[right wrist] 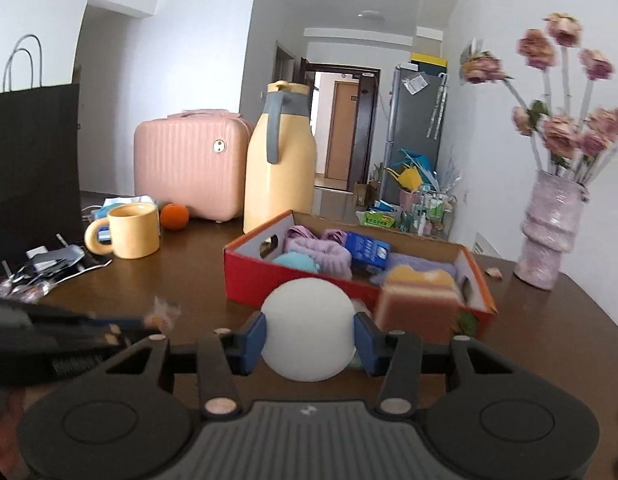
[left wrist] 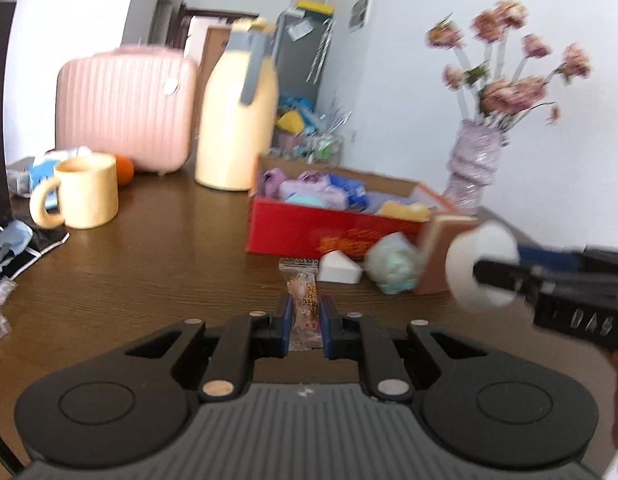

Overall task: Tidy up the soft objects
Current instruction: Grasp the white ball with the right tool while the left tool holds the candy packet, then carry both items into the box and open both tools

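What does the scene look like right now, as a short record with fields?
left tongs: shut on a wrapped candy
right tongs: gripping a white ball
box: red cardboard box on the table, open top
in box: purple cloths, a blue packet, a teal lump
in front of box: white wedge, pale green lump, orange sponge block
table: dark wood
behind: yellow mug, orange, pink case, yellow jug, vase of flowers
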The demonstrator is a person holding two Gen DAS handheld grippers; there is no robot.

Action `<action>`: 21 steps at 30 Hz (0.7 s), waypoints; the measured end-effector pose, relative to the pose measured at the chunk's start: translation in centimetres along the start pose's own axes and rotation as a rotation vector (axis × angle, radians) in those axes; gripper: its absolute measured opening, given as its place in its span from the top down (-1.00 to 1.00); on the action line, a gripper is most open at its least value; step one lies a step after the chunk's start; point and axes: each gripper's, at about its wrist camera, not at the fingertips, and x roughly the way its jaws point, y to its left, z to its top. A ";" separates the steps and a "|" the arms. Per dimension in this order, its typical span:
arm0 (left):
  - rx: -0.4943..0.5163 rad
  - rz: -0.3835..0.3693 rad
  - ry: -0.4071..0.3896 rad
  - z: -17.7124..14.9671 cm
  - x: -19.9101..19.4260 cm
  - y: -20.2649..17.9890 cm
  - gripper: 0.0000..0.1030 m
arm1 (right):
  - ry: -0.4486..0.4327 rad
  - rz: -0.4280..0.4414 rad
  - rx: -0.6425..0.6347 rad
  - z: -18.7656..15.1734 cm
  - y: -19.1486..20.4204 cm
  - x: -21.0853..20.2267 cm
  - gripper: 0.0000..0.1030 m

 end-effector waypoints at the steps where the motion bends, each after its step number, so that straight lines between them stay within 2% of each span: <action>1: 0.002 -0.016 -0.009 -0.1 -1.2 -0.6 0.71 | 0.002 -0.004 0.011 -0.5 -0.2 -1.3 0.08; 6: 0.044 -0.081 -0.048 -0.9 -6.3 -3.3 0.71 | 0.001 0.020 0.060 -3.0 -0.4 -6.7 0.07; 11: 0.070 -0.115 -0.048 -1.8 -8.5 -4.9 0.71 | -0.016 0.044 0.062 -4.8 0.6 -10.5 0.07; 16: 0.080 -0.124 -0.054 -1.3 -8.5 -5.4 0.71 | -0.038 0.051 0.058 -4.8 0.6 -12.3 0.07; 18: 0.086 -0.132 -0.061 -0.3 -7.7 -5.4 0.71 | -0.045 0.053 0.076 -4.4 0.0 -12.1 0.07; 21: 0.095 -0.194 -0.044 2.5 -5.0 -4.9 0.71 | -0.068 0.076 0.102 -2.8 -1.2 -10.9 0.07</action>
